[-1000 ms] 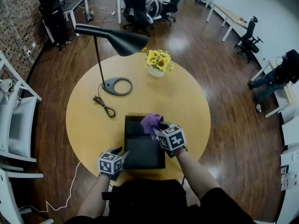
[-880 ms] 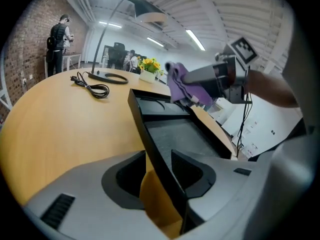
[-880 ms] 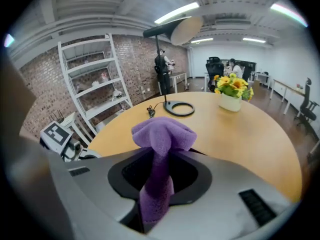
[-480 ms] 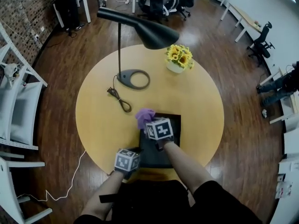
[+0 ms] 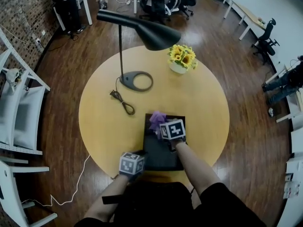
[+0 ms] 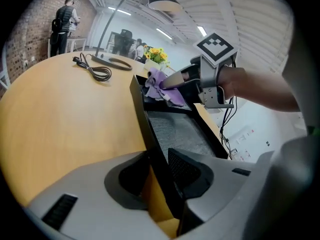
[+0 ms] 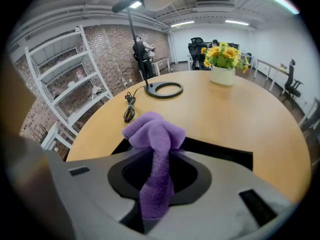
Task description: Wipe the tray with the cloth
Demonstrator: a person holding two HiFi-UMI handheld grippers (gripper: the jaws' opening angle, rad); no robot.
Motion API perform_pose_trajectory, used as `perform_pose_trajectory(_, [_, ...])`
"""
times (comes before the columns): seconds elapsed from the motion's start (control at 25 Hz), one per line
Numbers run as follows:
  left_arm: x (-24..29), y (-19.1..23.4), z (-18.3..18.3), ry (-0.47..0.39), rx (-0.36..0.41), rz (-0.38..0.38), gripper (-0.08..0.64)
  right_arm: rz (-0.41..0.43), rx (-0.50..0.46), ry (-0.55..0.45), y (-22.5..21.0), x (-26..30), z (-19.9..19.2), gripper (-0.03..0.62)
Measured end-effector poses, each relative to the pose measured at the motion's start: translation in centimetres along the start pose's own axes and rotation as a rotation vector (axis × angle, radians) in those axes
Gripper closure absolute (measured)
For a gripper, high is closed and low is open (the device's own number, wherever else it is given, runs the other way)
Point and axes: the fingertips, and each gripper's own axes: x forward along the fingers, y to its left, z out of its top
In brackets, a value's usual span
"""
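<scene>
Head view: cloth (image 5: 156, 118) clenched in right gripper (image 5: 162, 125) jaws, at far end of tray (image 5: 161, 159). Tray's long axis runs toward person, so wipe judged nearward. Left gripper (image 5: 141, 155) jaws, just closed further, clamped on near-left rim.

Dark wooden floor (image 5: 61, 79), brick wall (image 5: 14, 13), white shelving (image 5: 21, 108), black office chairs (image 5: 267, 32), desks (image 5: 246, 13).

Clamps the tray (image 6: 150, 129) wall in the left tongs (image 6: 160, 179), having just drawn the jaws in on it. Pinches the cloth (image 7: 155, 134) in the right tongs (image 7: 157, 184), pointed steeply down. Reaches forward with both forearms, right farther than left.
</scene>
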Motion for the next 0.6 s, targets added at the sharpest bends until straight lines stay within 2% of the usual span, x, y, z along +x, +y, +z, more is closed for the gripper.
perform_pose_trajectory(0.12, [0.0, 0.4, 0.0, 0.005, 0.001, 0.009, 0.444, -0.003, 0.102, 0.002, -2.5, -0.9, -0.8, 0.497])
perform_pose_trajectory(0.2, [0.0, 0.3, 0.2, 0.006, -0.010, 0.024, 0.448, -0.038, 0.143, 0.024, -4.6, -1.7, -1.6, 0.498])
perform_pose_trajectory(0.32, [0.1, 0.4, -0.1, 0.014, -0.004, 0.045, 0.450, -0.154, 0.072, 0.064, -8.0, -3.7, -2.9, 0.499])
perform_pose_trajectory(0.4, [0.0, 0.2, 0.1, 0.006, -0.002, 0.040, 0.451, -0.195, 0.035, 0.073, -9.7, -4.9, -3.8, 0.499])
perform_pose_trajectory(0.6, [-0.1, 0.3, 0.4, -0.011, -0.032, 0.047, 0.453, -0.145, 0.147, -0.013, -10.6, -5.7, -5.0, 0.499])
